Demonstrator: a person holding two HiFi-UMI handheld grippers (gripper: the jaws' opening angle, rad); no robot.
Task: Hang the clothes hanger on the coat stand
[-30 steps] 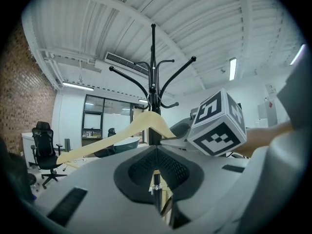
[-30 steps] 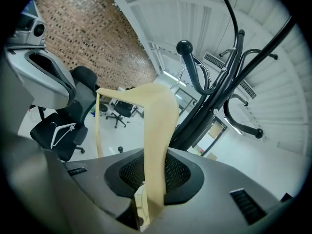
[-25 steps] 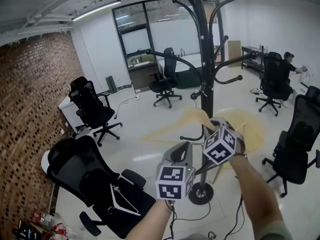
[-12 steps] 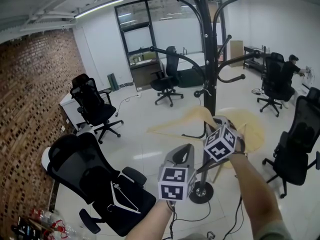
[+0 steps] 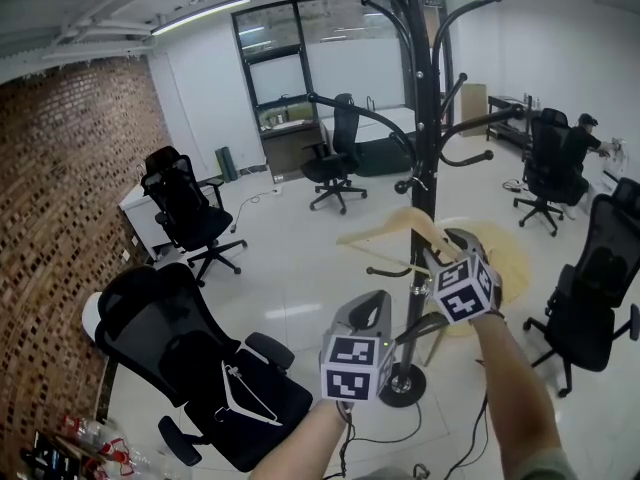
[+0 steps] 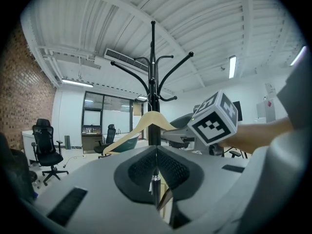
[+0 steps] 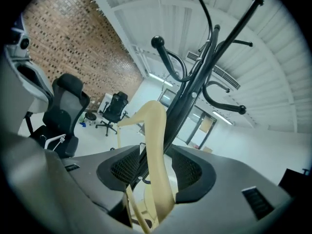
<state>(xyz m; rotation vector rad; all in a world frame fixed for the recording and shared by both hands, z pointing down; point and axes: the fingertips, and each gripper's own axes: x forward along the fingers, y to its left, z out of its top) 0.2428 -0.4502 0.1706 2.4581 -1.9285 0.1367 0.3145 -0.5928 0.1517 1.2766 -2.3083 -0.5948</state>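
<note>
Step in hand: release. The right gripper's (image 7: 156, 170) jaws have just been opening and now stand wide. The wooden hanger (image 5: 392, 234) runs up between the pads with a gap on either side, so there is no grip.

The hanger sits tilted close by the pole of the coat stand (image 5: 428, 118), just under its lower arms. No view resolves the hook, so I cannot confirm it sits on an arm. Judged: hung, or near it.

The left gripper (image 6: 156, 152) has its jaws together, holds nothing, and points at the pole.

Next move calls for drawing the right gripper straight back, clear of the wood without nudging it. Then check whether the hanger settles.
</note>
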